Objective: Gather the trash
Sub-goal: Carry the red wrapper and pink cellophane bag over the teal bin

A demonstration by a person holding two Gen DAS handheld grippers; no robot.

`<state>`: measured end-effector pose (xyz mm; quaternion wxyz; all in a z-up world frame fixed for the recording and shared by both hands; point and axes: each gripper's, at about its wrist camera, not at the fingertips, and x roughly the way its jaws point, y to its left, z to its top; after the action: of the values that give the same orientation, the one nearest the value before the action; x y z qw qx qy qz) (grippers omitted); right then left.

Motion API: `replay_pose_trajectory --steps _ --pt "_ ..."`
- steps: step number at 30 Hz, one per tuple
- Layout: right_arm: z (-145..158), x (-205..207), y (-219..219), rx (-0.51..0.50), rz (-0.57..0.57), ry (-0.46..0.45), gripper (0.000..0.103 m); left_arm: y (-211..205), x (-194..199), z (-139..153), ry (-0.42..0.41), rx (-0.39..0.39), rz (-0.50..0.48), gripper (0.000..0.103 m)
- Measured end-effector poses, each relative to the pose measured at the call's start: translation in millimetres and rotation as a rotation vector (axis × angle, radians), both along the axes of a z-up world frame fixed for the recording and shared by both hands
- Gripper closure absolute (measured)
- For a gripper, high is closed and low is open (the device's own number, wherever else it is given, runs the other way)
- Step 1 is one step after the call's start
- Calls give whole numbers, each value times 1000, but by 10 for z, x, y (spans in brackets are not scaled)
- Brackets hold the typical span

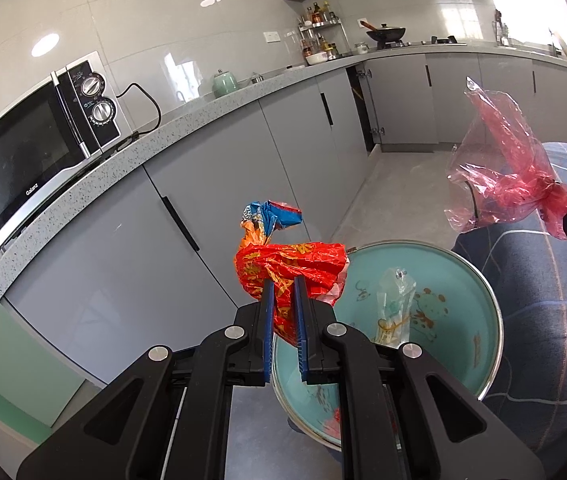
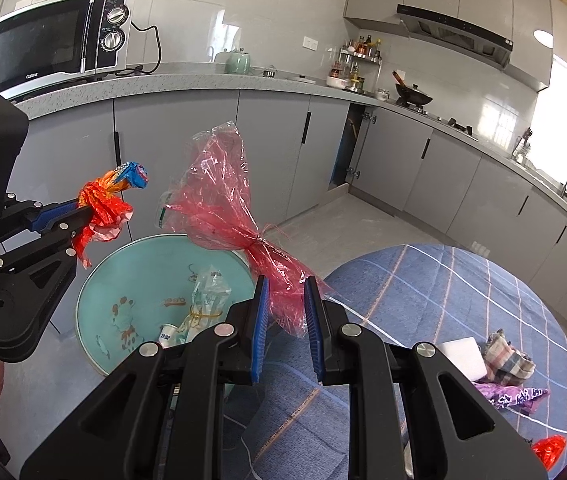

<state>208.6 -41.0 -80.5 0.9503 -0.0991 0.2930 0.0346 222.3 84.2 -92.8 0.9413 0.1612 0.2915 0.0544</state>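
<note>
Kitchen setting: grey cabinets [image 2: 211, 148] run under a speckled counter with a microwave [image 2: 55, 44] at one end. Low down stands a round table under a blue plaid cloth [image 2: 423, 292], and beside it on the floor a teal basin [image 2: 139, 272] serving as the bin.

Your left gripper [image 1: 283, 284] is closed tight on a crumpled red and orange wrapper [image 1: 295, 268]; its blue end sticks up above the jaws. You hold it over the near edge of the basin, likely so that it falls inside on release.

Your right gripper [image 2: 286, 284] is likewise pinched on the knotted tail of a red see-through bag [image 2: 219, 196], with the loose bulk fanning upward. It hangs over the gap between the table edge and the basin rim, not yet squarely above the basin.

Already in the basin: a clear bag [image 2: 207, 296] tied with a yellow band, and a small white cup [image 2: 167, 334].

Left on the cloth: a purple wrapper [image 2: 511, 394], a red scrap [image 2: 549, 448], a white block [image 2: 463, 356] and a checked rag [image 2: 507, 358]. Whether those last two count as trash, you cannot tell from here.
</note>
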Motion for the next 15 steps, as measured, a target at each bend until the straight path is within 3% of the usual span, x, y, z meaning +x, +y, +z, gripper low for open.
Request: replay_pose_trajectory --steps 15 --pt "-71 69 35 7 9 16 83 5 36 -55 15 6 -7 92"
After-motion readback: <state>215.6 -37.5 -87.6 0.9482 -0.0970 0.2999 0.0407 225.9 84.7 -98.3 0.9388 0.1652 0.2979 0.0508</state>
